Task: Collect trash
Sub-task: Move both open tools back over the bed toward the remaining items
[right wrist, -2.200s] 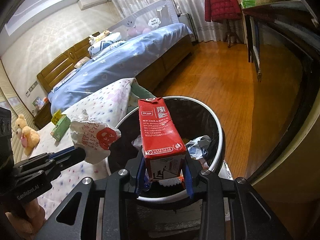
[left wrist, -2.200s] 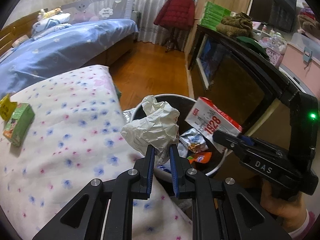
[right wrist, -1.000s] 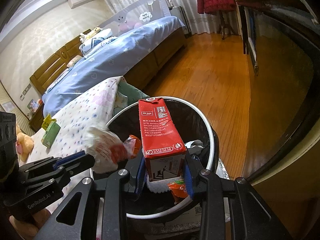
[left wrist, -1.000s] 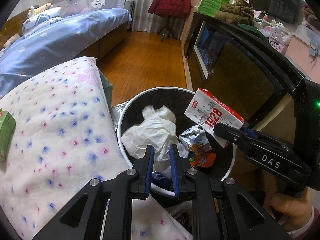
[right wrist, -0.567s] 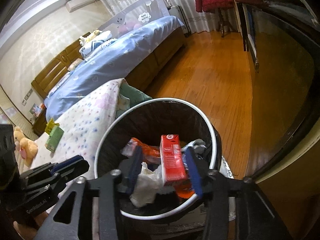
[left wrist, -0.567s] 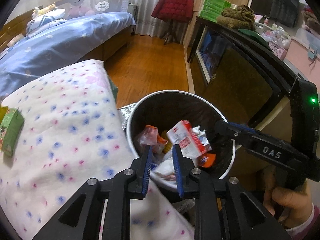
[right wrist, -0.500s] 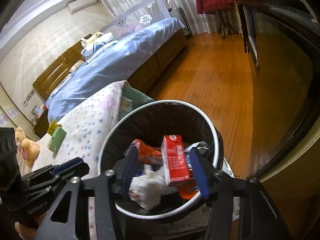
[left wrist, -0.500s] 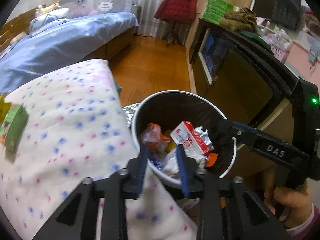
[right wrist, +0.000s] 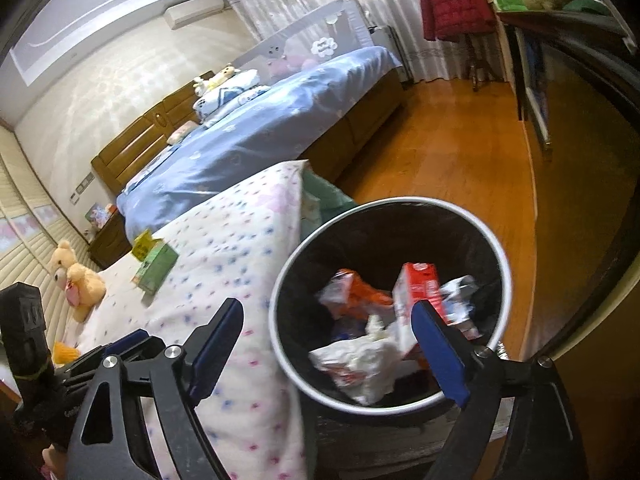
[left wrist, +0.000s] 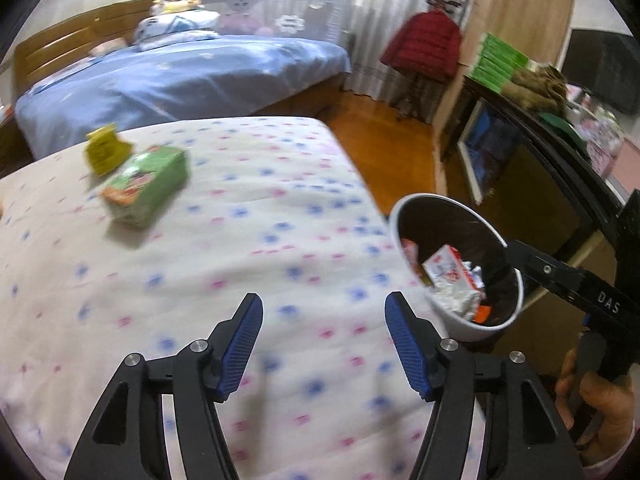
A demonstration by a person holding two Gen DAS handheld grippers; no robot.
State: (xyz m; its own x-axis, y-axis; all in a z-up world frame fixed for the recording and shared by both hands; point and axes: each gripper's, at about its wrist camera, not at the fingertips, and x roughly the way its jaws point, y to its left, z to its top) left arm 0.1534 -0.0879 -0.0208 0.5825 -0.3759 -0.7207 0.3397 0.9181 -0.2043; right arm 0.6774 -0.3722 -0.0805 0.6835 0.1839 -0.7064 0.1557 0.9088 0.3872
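Observation:
The round white-rimmed bin (right wrist: 505, 264) with a black liner stands beside the flowered bedspread (right wrist: 232, 256). Inside lie a red milk carton (right wrist: 416, 284), crumpled white paper (right wrist: 360, 364) and an orange wrapper (right wrist: 356, 288). The bin (left wrist: 402, 248) and the carton (left wrist: 448, 270) also show in the left wrist view. My left gripper (left wrist: 323, 344) is open and empty over the bedspread (left wrist: 240, 240). My right gripper (right wrist: 328, 352) is open and empty above the bin's near rim. A green box (left wrist: 146, 188) and a yellow packet (left wrist: 105, 152) lie on the bedspread, far left.
A blue bed (right wrist: 256, 120) stands beyond. A dark cabinet (left wrist: 536, 184) runs along the right, past the wooden floor (right wrist: 460, 152). A red jacket (left wrist: 424, 46) hangs on a stand. A teddy bear (right wrist: 76, 280) sits on the bedspread's far left.
Both grippers let go: the crumpled paper and the red carton dropped into the bin. Both jaws have opened wide. The left gripper has swung left over the bedspread.

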